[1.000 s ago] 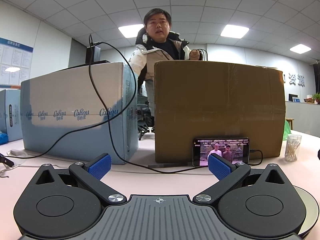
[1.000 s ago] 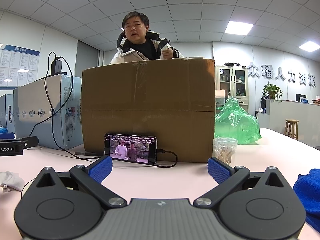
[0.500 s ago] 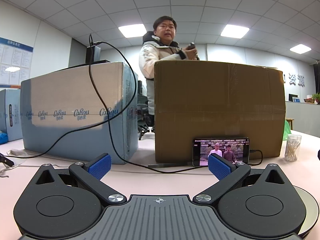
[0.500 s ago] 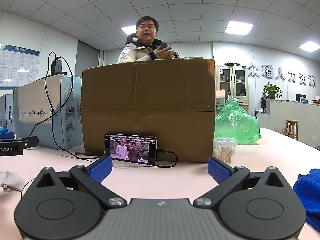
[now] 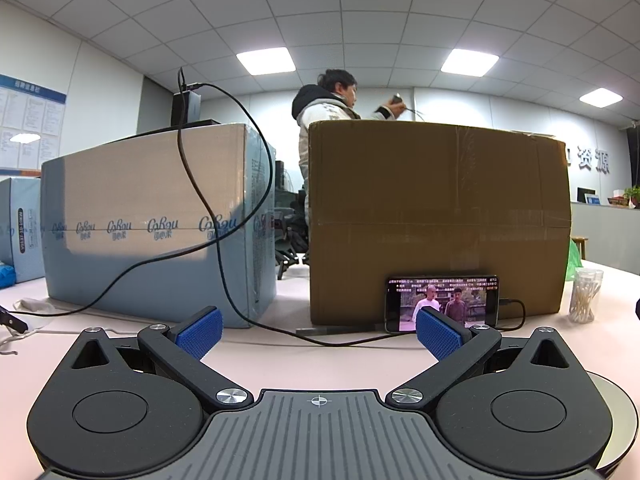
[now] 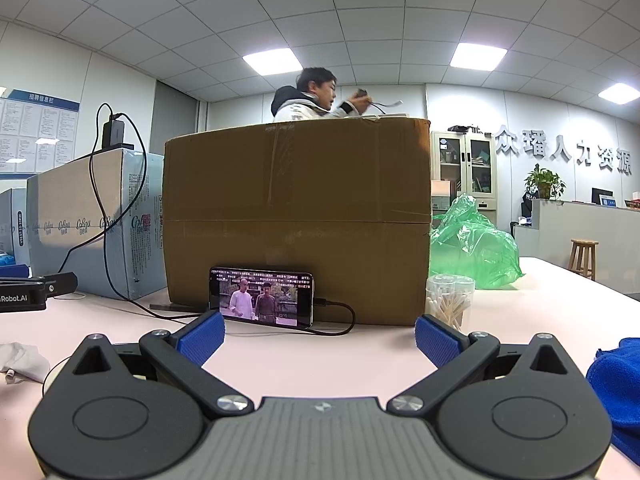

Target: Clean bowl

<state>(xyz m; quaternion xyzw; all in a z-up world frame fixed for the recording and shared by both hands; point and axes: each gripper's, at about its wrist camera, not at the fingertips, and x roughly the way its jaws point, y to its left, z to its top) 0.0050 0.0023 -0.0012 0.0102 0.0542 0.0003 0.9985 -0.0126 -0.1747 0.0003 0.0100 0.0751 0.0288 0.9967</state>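
The one change from the earlier frames is behind the brown cardboard box (image 5: 438,222): the man in the hooded jacket (image 5: 332,110), who faced the cameras a second ago, now stands in profile, turned right, hands raised with a small object. Both grippers, the table and everything on it look just as they did.

The pink table (image 6: 316,356) carries that box at centre, with a pale blue carton (image 5: 156,228) to its left; a black cable (image 5: 200,184) drapes down the carton's front. A phone (image 6: 262,297) playing a video leans against the box's near face, and a clear jar of cotton swabs (image 6: 448,302) stands near the box's right corner.

Only the right wrist view shows the green plastic bag (image 6: 474,240) right of the box, a blue cloth (image 6: 618,380) at the near right edge, and a crumpled white tissue (image 6: 18,360) at the near left. Only the left wrist view shows the bowl (image 5: 620,412): a pale rim curving out from under that gripper's right side, near right; the rest is hidden.

The left gripper (image 5: 319,330) sits low over the table, blue pads (image 5: 200,330) spread wide, nothing between them. The right gripper (image 6: 319,338) is the same, fingers far apart and holding nothing.
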